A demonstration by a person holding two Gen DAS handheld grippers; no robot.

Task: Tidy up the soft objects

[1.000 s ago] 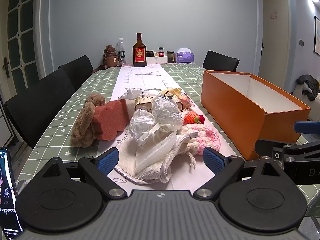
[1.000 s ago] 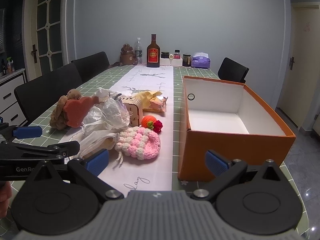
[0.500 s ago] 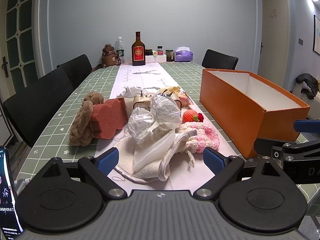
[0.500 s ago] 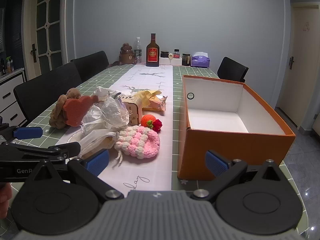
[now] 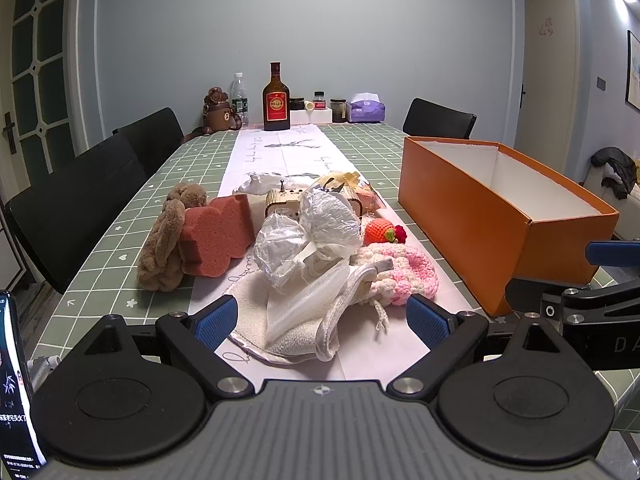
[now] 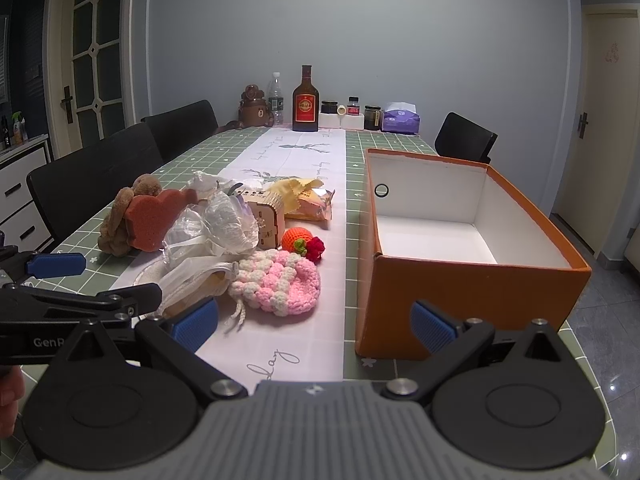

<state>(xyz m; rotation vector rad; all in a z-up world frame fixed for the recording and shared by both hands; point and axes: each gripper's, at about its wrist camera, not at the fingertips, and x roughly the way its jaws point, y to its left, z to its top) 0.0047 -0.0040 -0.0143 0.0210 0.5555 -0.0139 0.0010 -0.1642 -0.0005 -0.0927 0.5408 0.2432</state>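
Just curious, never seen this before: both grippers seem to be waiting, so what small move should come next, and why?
Probably ease the open left gripper forward onto the white cloth. It is the nearest soft item, and the orange box is empty.

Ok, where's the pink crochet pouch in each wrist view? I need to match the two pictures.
Left wrist: pink crochet pouch lies right of centre, behind the white cloth pile, short of the orange box.
Right wrist: pouch sits left of centre on the runner, left of the box.
Shared landmark: the brown bottle at the table's far end.
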